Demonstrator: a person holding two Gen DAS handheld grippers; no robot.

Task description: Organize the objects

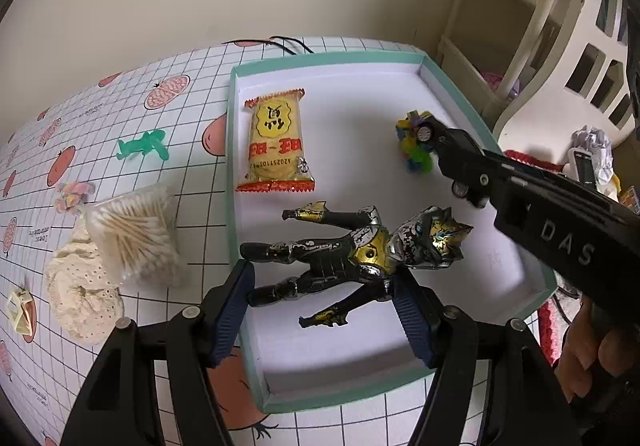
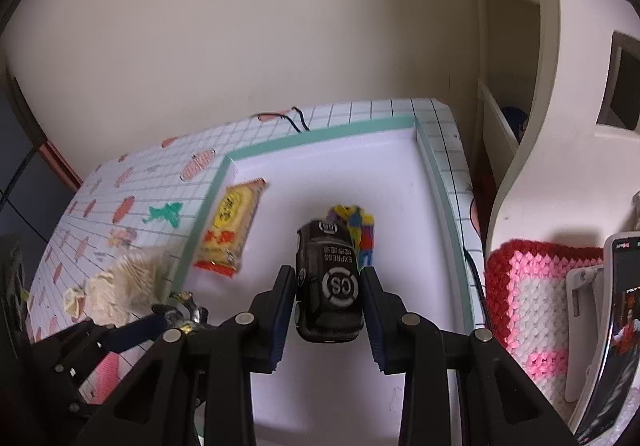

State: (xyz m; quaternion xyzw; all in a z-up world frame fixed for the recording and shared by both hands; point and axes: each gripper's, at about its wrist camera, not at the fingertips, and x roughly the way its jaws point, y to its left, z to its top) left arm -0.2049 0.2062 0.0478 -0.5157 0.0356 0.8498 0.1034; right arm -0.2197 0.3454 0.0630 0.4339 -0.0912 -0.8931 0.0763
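The right gripper (image 2: 329, 292) clamps a black toy car (image 2: 327, 286), roof marked "EXPRESS" and "CS", nose pointing away, over the white tray (image 2: 420, 246). Only the left view shows the left gripper (image 1: 320, 288), fingers wide, straddling the action figure (image 1: 352, 254) (lying diagonally in the tray). "DAS" marks the right gripper's side.

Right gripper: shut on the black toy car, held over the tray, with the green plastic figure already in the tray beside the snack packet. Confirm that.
Not quite. The green plastic figure lies on the tablecloth outside the tray, as the left wrist view shows. The right gripper does hold the black toy car over the tray, and the snack packet is inside.
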